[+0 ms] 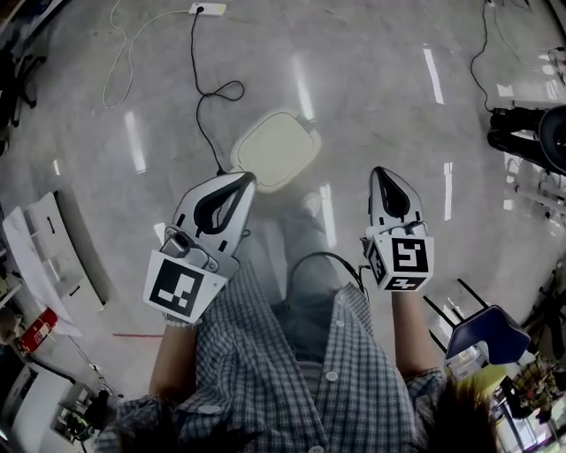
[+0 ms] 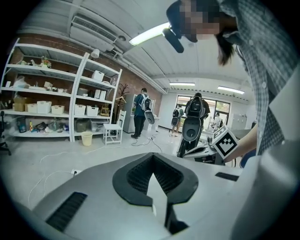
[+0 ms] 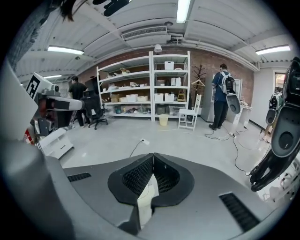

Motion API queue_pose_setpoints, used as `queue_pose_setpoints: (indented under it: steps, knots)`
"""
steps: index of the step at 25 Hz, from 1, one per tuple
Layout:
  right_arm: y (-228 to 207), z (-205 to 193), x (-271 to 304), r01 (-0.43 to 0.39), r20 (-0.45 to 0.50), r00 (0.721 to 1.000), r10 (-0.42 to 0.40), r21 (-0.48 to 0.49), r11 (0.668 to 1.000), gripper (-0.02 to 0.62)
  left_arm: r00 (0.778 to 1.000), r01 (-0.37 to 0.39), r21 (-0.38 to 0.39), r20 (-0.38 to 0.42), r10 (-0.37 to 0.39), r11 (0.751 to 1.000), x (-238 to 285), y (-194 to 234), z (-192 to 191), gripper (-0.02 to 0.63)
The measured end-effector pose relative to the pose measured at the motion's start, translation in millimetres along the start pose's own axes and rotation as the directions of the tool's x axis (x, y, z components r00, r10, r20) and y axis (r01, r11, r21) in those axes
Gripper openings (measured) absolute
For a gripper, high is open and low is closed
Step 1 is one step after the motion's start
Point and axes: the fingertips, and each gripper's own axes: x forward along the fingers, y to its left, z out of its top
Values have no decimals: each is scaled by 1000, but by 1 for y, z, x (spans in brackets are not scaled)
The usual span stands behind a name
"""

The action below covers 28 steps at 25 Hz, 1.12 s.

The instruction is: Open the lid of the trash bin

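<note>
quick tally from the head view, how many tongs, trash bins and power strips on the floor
tongs: 2 (left tongs, right tongs)
trash bin: 1
power strip: 1
total: 4

The person wears a checked shirt (image 1: 265,372) and jeans (image 1: 305,310).
</note>
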Motion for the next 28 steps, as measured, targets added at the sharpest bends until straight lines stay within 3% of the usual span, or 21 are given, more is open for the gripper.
queue_pose_setpoints:
  steps: [12,19,28]
  knots:
    - [-1,-36,61,-109,-44,994,105,-102,989,18,999,-25,-113,-31,22,993,15,-21,-66,0]
    - [5,-64,106,-172,-55,985,167,-133,976,18,996,28,12,-89,-27,1000,32,-33,-104,0]
    - [23,-108,177,-284,-138,956,261,-198,938,18,990,42,-3,-138,-42,999,40,-35,-146,0]
